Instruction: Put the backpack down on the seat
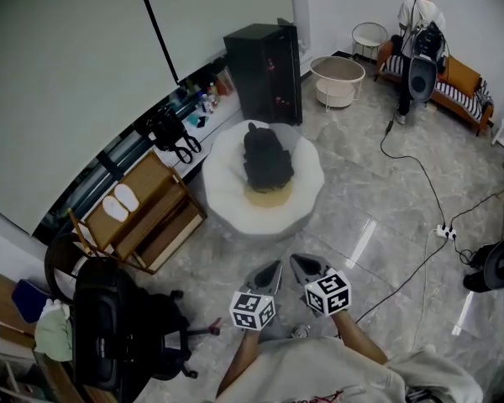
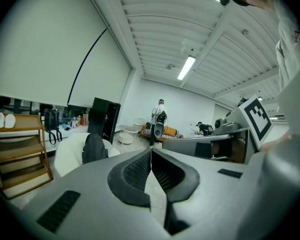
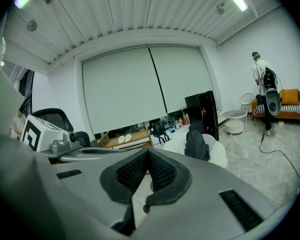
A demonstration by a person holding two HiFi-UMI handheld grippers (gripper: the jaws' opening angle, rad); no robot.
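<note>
The white seat (image 1: 227, 193) carried the black backpack (image 1: 267, 159) at its centre, clear of every edge. The 2 tongs, left gripper (image 1: 274, 268) and right gripper (image 1: 299, 264), were both closed on nothing, side by side, well short of the seat's near edge.

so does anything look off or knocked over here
Nothing stands out. The black backpack sits in the middle of the white seat, and the left gripper and right gripper are shut, empty and well short of it.
</note>
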